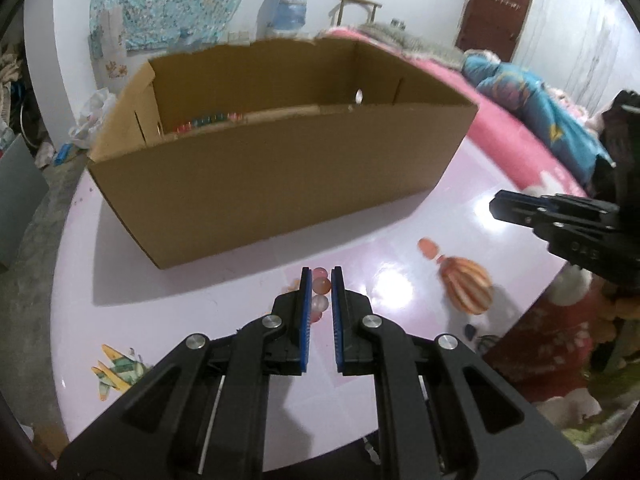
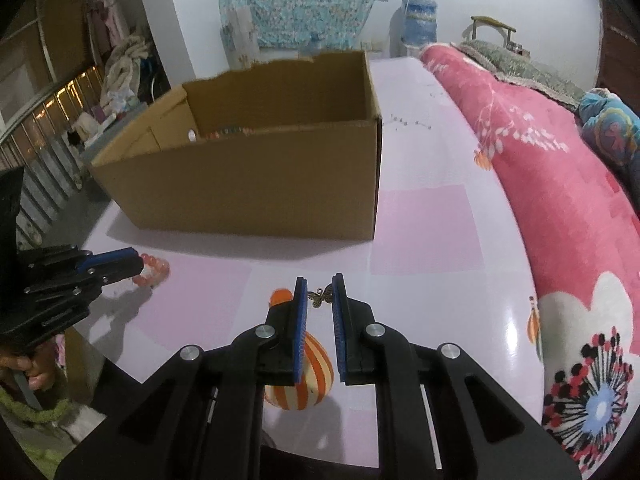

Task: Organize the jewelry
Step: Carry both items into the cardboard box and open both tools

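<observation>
A strand of pink beads (image 1: 320, 294) sits between the blue pads of my left gripper (image 1: 321, 276), which is shut on it just above the glossy lilac table (image 1: 200, 300). The right wrist view shows that gripper (image 2: 138, 264) at the left with the pink beads (image 2: 154, 270) at its tip. My right gripper (image 2: 320, 286) is shut on a small bronze butterfly charm (image 2: 322, 298). It also shows at the right edge of the left wrist view (image 1: 494, 208). An open cardboard box (image 1: 280, 176) (image 2: 248, 192) stands behind both grippers, with a colourful bead strand (image 1: 208, 120) inside.
An orange striped balloon shape (image 2: 308, 376) (image 1: 466, 284) lies flat on the table surface (image 2: 420, 220) near the grippers. A pink floral blanket (image 2: 540, 180) runs along the right side. Small dark specks (image 2: 408, 122) lie right of the box. A hand (image 2: 32, 368) grips the left tool.
</observation>
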`<state>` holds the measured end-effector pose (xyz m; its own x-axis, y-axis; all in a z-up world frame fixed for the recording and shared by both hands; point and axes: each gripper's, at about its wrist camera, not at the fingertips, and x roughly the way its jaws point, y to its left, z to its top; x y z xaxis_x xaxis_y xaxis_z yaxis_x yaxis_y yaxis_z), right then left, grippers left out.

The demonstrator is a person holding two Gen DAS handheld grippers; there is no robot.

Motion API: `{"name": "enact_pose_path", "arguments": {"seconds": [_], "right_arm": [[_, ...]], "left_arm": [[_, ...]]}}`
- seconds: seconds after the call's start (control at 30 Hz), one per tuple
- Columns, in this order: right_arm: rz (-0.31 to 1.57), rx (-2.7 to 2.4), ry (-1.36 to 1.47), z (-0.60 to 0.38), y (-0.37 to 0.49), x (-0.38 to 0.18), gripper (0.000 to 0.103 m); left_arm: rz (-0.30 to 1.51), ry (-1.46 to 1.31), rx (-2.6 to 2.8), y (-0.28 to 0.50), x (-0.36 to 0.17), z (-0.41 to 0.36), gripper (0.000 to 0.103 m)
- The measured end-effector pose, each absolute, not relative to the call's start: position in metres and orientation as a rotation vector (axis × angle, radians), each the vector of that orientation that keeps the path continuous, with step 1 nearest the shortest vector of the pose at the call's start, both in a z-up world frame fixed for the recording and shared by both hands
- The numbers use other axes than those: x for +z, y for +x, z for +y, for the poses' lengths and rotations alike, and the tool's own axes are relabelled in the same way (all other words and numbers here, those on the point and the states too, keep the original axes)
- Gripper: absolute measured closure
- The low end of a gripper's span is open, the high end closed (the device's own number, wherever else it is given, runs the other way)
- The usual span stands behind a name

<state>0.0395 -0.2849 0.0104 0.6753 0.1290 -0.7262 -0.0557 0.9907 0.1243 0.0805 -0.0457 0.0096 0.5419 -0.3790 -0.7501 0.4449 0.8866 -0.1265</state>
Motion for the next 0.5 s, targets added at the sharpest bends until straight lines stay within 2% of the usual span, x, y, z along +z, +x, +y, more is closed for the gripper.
{"name": "enact_pose_path", "arguments": {"seconds": [0.33, 0.5], "right_arm": [[0.665, 0.177, 0.118, -0.283, 0.041, 0.073, 0.09], [0.579, 0.242, 0.11, -0.283, 0.062, 0.107, 0.09]], "left_arm": [[0.761, -0.041, -0.602, 0.076, 0.077, -0.016, 0.094], [0.688, -0.088, -0.624, 0.098, 0.113, -0.002, 0.094]]}}
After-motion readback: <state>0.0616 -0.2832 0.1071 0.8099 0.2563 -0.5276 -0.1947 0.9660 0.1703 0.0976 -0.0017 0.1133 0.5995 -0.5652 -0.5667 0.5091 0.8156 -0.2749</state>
